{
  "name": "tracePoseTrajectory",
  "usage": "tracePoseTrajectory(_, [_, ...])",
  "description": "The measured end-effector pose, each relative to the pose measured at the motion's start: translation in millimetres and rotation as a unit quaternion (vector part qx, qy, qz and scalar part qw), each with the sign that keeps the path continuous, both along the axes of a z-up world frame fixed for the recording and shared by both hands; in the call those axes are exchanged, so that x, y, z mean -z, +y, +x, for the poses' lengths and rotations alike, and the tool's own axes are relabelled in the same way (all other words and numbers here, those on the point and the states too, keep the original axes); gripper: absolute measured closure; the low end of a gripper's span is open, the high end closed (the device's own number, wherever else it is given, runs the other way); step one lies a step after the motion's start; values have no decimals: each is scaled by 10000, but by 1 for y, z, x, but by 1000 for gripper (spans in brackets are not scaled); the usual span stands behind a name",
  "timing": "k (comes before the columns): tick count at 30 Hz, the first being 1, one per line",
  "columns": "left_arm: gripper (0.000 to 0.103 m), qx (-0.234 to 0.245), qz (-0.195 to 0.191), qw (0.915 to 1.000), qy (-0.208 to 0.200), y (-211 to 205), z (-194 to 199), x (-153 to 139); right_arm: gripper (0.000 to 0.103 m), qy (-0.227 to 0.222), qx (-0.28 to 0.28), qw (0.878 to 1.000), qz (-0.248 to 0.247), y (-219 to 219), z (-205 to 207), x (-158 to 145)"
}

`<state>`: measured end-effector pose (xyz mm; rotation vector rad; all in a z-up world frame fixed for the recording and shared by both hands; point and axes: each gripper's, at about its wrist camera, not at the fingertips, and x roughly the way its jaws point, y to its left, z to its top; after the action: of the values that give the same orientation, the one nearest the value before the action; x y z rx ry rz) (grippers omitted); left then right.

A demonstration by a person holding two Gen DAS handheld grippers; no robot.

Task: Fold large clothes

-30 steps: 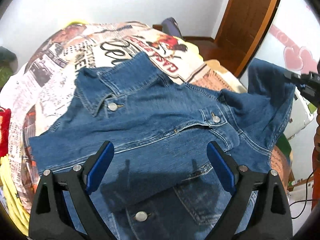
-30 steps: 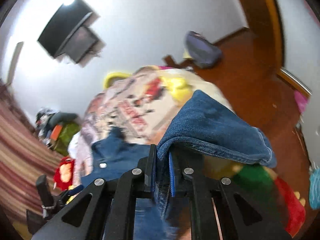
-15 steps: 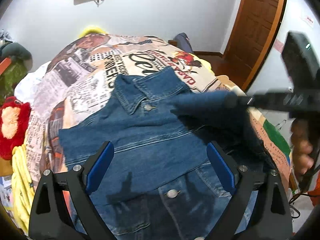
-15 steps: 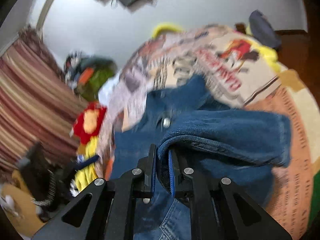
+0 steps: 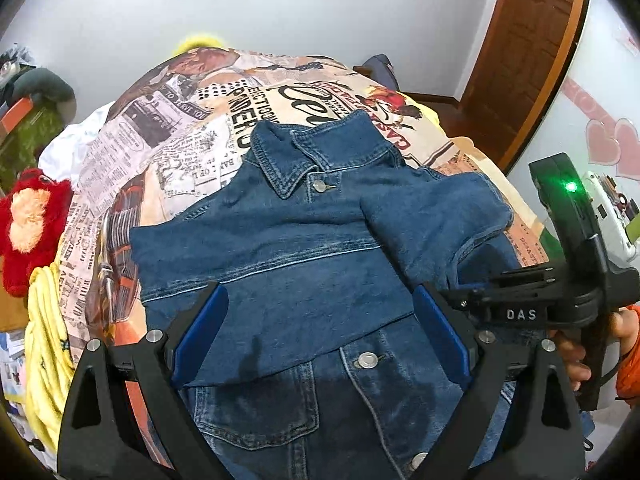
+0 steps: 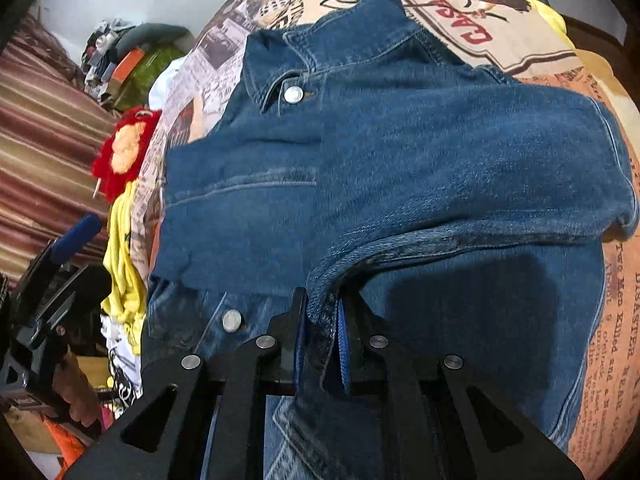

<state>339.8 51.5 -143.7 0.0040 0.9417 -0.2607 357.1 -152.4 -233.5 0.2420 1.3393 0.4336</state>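
A blue denim jacket with metal buttons (image 5: 304,264) lay face up, collar away from me, on a bed covered with a newspaper-print bedspread (image 5: 168,148), one sleeve already folded across its chest. The right gripper (image 6: 322,320) was pinched tight on the edge of the other denim sleeve (image 6: 460,184), draped over the jacket's right side. The left gripper (image 5: 320,332) hovered above the lower front, its blue-padded jaws spread wide and empty.

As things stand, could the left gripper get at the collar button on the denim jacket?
Probably yes: the left gripper hangs open above the denim jacket, and the collar button lies uncovered ahead, beside the folded sleeve.
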Motion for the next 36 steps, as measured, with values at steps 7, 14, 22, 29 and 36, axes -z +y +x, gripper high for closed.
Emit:
tracePoseTrajectory(7, [9,245,199,9994,-108,-25,0,-7,94,-246,-339,9990,-152,-13,-21,-27])
tracePoseTrajectory(14, [9,539,328,9979,-136,-60,8,-10,94,-603,-284,9978,-19,-44,-37,-52])
tracePoseTrajectory(22, [9,1051,504,9931,-146,-117,24,-13,94,-1364,263,9889,-534,-103,-48,-78])
tracePoseTrajectory(29, [9,1714,848,9813,194,-189,49,13,94,-1357,1029,9829,-701,-178,-46,-74])
tracePoseTrajectory(36, [9,1953,1565,9666,552,-231,71,69,94,-926,1333,9857,-452,-211,-44,-45])
